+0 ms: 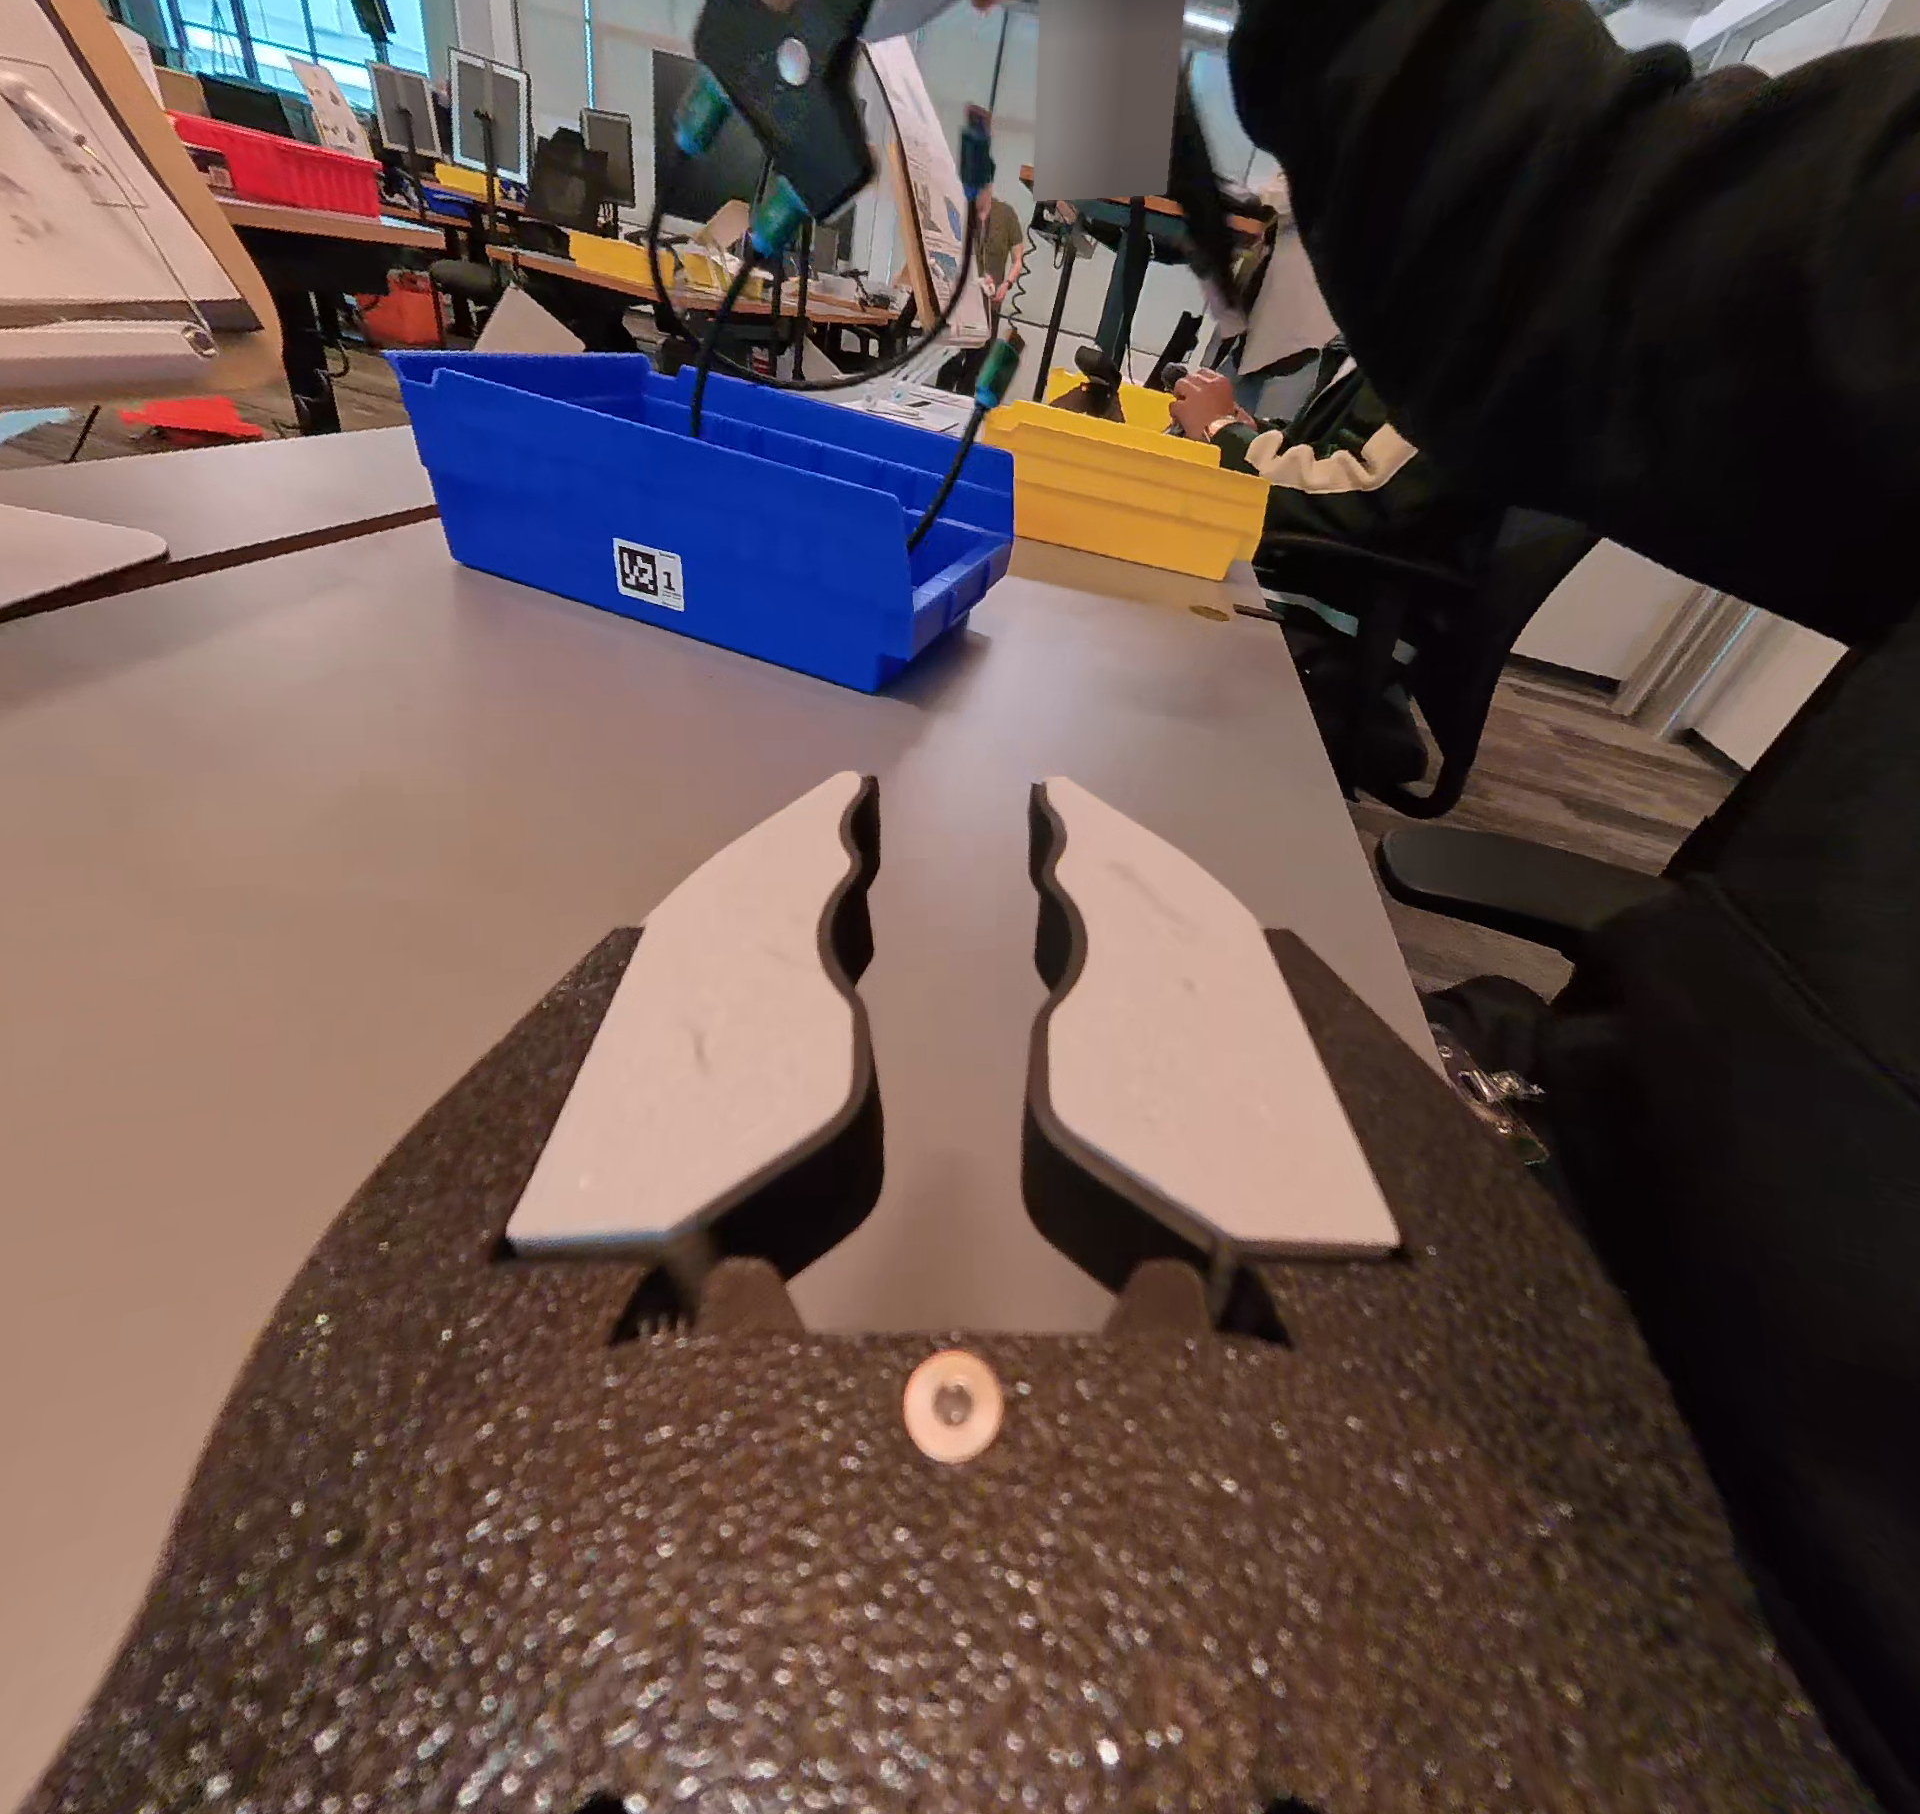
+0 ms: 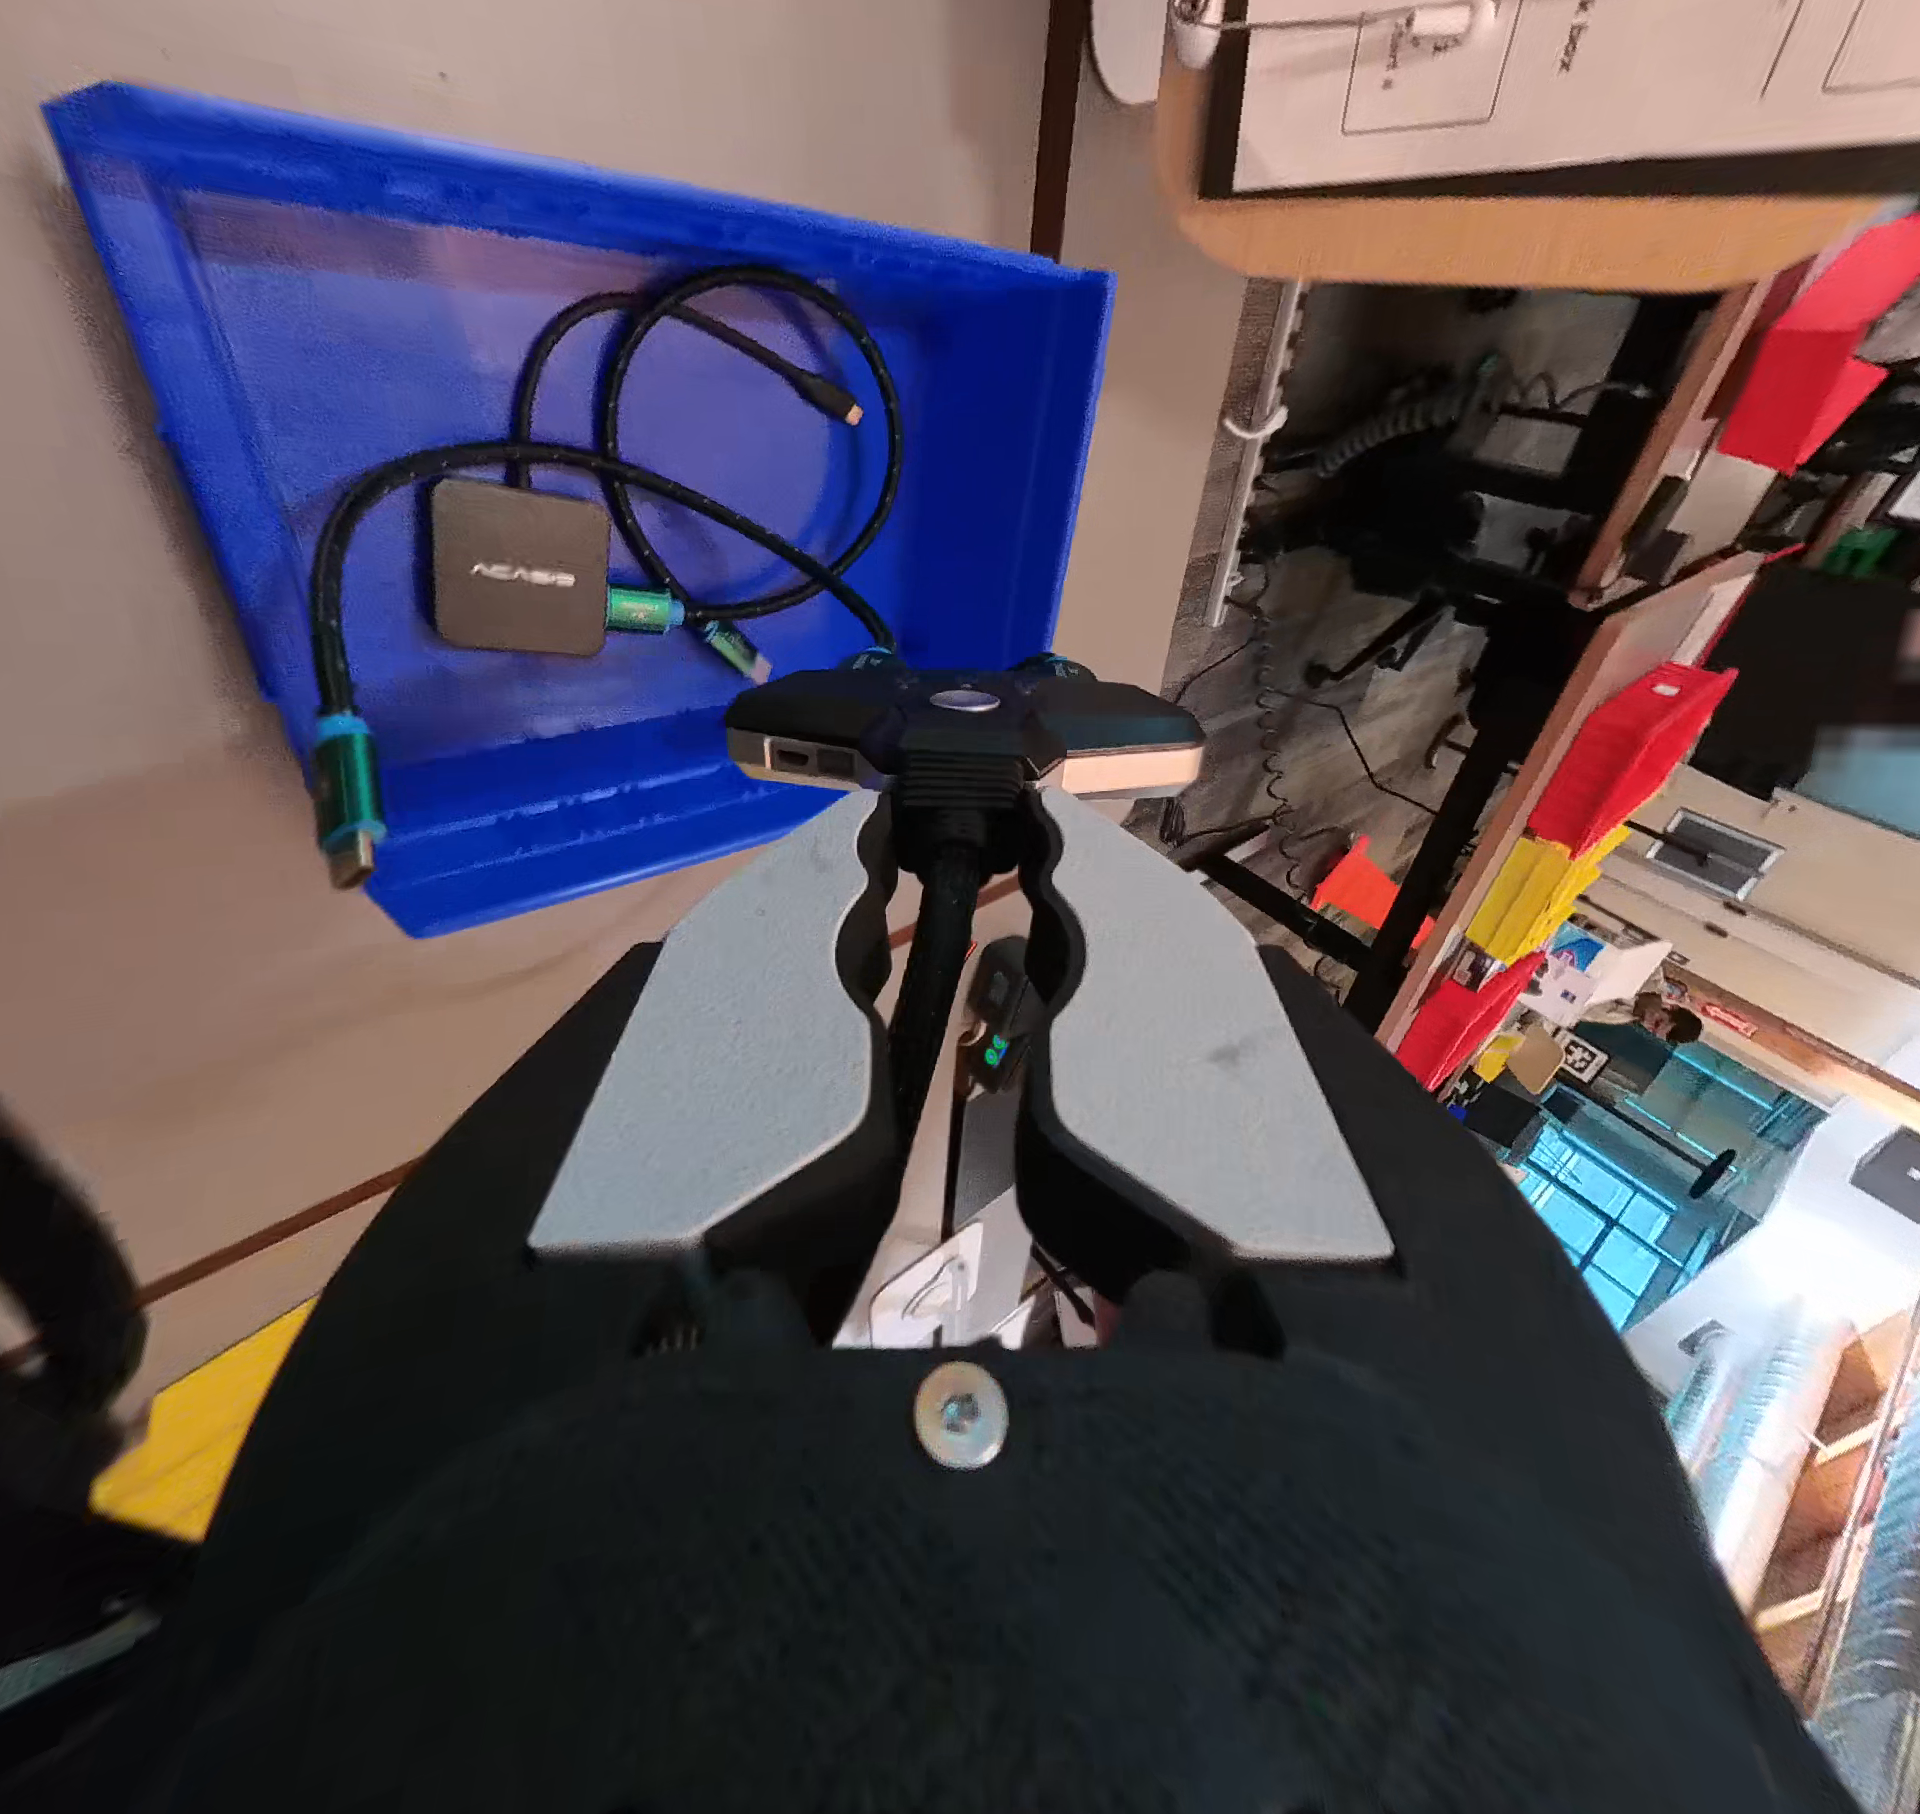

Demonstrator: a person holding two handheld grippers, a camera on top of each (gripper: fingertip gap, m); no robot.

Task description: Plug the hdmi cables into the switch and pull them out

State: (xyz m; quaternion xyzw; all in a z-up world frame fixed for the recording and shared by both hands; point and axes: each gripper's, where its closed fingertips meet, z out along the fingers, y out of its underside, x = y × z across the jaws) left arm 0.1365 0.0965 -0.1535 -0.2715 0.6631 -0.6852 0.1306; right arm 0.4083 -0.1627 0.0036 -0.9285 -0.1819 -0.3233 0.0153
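Observation:
My right gripper (image 2: 961, 834) is shut on the ribbed collar and thick cable of the black HDMI switch (image 2: 966, 725) and holds it in the air above the blue bin (image 2: 312, 310). In the left wrist view the switch (image 1: 790, 91) hangs high up, with two green-ended HDMI plugs (image 1: 701, 112) in it and their cables drooping into the blue bin (image 1: 727, 507). In the bin lie a grey square box (image 2: 520, 569), a loose green HDMI plug (image 2: 348, 788) and a thin black cable (image 2: 847, 410). My left gripper (image 1: 954, 808) is open and empty, low over the grey table (image 1: 312, 829).
A yellow bin (image 1: 1127, 486) stands behind the blue one. A whiteboard (image 1: 94, 185) leans at the far left. A person's black sleeve (image 1: 1558, 258) fills the upper right, with an office chair (image 1: 1507, 881) past the table's right edge.

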